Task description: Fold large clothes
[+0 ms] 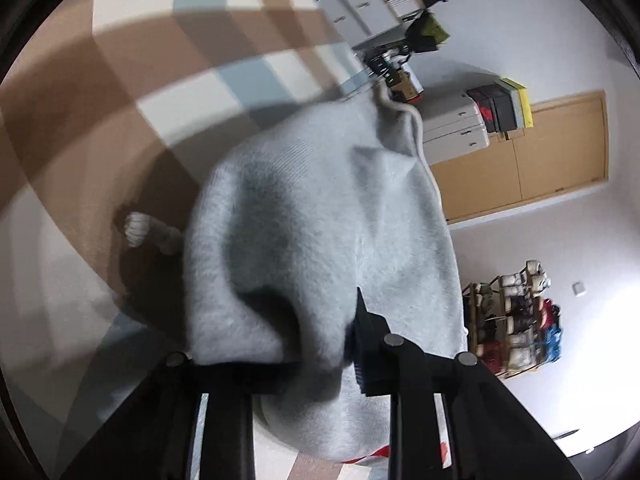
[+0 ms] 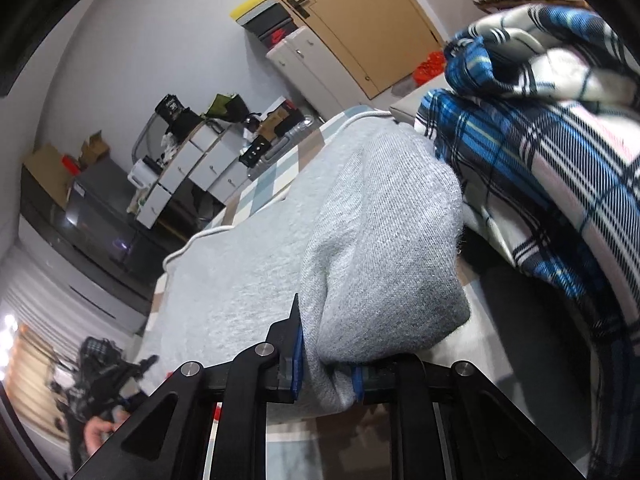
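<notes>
Grey sweatshirt (image 2: pixel 372 240) bunches pinched between both grippers' fingers (image 2: pixel 294 344), draping forward.

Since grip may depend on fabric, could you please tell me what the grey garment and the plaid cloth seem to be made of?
Grey garment: likely cotton sweatshirt knit, matte, with fine diagonal ribbing and fuzzy edges. Plaid cloth: probably woven flannel; a twill weave shows, slightly brushed.

checked bedspread (image 1: pixel 168 60), grey sweatshirt (image 1: pixel 320 220), plaid garment (image 2: pixel 540 140)

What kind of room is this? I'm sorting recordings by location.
Probably a lived-in bedroom or spare room: a checked bedcover under the grey garment, white drawer units, and a loaded shoe rack by the wall.
</notes>
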Motion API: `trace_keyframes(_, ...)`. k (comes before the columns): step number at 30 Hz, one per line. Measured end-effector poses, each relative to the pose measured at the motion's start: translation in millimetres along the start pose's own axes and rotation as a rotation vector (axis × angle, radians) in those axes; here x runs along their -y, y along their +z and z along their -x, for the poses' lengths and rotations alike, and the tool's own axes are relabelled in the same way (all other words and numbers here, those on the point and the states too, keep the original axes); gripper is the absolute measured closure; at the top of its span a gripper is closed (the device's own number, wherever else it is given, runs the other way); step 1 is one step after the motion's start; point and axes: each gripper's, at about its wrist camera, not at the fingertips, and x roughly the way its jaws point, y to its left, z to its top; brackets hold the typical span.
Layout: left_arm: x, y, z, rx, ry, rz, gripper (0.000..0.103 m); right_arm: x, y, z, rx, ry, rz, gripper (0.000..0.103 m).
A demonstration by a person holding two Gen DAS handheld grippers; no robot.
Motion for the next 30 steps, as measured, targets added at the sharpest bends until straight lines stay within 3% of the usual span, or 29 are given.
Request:
trace_keyframes(5,2.4,-11.3,27.9,0.032,0.004,-0.057,0.09,-6.8,-2.2,4.7,0.0,-0.055,0.036,0.087)
trace_keyframes(12,-9.0,-19.7,68.6,0.054,0.02,-0.098,0.092,-15.8,-18.0,21.1,-0.046,-0.017,0.072,0.087)
trace_keyframes(15,-22.1,-17.6,76.9,0.015,0.045,-0.099,0.092,-5.2,-23.4,15.1,-0.094,-0.033,0.019,0.086)
trace_keyframes(16,-22.4,-14.3,78.8,0.02,0.073,-0.104,0.092,3.5,-24.5,10.8,-0.119,-0.035,-0.035,0.083)
trace_keyframes(20,-21.2,-11.2,93.3,-0.026,0.056,-0.118,0.092,33.1,-25.2,0.4,-0.167,0.007,-0.211,0.067)
trace_keyframes(23,21.6,-24.9,106.3,-0.055,0.028,-0.338,0.089,35.8,-25.3,0.4,-0.16,0.04,-0.243,0.054)
trace_keyframes(24,44.1,-32.3,110.2,-0.05,0.011,-0.426,0.076,33.8,-25.5,0.1,-0.162,0.046,-0.241,0.051)
trace_keyframes(25,62.6,-38.3,111.9,-0.054,0.002,-0.492,0.047,29.8,-25.5,0.8,-0.172,0.036,-0.229,0.047)
trace_keyframes(26,78.6,-41.5,111.0,-0.046,0.006,-0.533,0.034,25.5,-26.5,2.0,-0.181,0.027,-0.215,0.039)
trace_keyframes(28,107.5,-43.7,106.6,-0.003,-0.021,-0.576,0.029,14.5,-31.0,12.4,-0.182,0.026,-0.183,0.037)
trace_keyframes(30,141.1,-44.8,80.8,-0.035,-0.056,-0.667,0.029,5.7,-34.4,29.0,-0.147,0.009,-0.128,0.036)
